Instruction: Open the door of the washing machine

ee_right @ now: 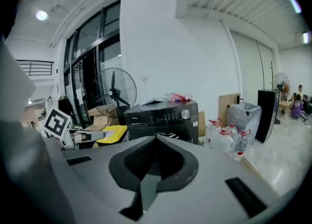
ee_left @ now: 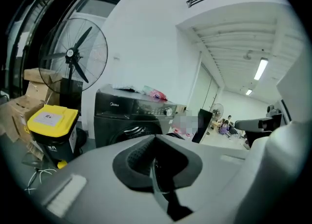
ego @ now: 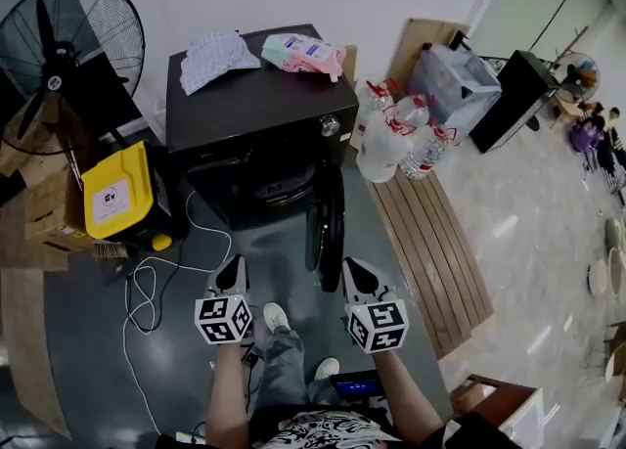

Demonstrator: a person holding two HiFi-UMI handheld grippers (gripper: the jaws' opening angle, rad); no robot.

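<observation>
**Washing machine point(ego: 256, 105):** black, box-shaped and smooth-topped, standing directly ahead of both pairs of fingers. It has a silver round control knob point(ego: 330, 125) at its front right corner.

**Door point(ego: 330, 227):** round, dark and glossy. It stands swung open and is seen edge-on, ahead of the fingers and nearer the right pair than the left. The drum opening point(ego: 262, 186) is exposed ahead of the left fingers.

**Left gripper point(ego: 232, 269):** fingers are closed together with nothing between them. The ribbed dark pads meet in a point. The fingers are clear of the door.

**Right gripper point(ego: 353, 271):** fingers are likewise closed and empty. In the head view the door's lower edge lies just to their left. The right gripper view shows the machine standing apart from them.

**On the machine's top, beyond the fingers:**
- a crumpled checked cloth point(ego: 217, 56)
- a soft pink-and-green packet point(ego: 303, 51) to its right

**Left of the left fingers:**
- a yellow-lidded bin point(ego: 117, 193)
- cardboard boxes point(ego: 49, 217)
- a black wire-caged pedestal fan point(ego: 61, 56)
- a white cable point(ego: 147, 276) looping over the dark grey floor point(ego: 88, 339)

**Right of the right fingers:**
- clear plastic water bottles point(ego: 396, 134) with red tags
- a translucent storage tub point(ego: 456, 80)
- a slatted wooden board point(ego: 435, 251) lying flat

**Beneath the fingers:** the person's white shoes point(ego: 277, 316).
</observation>
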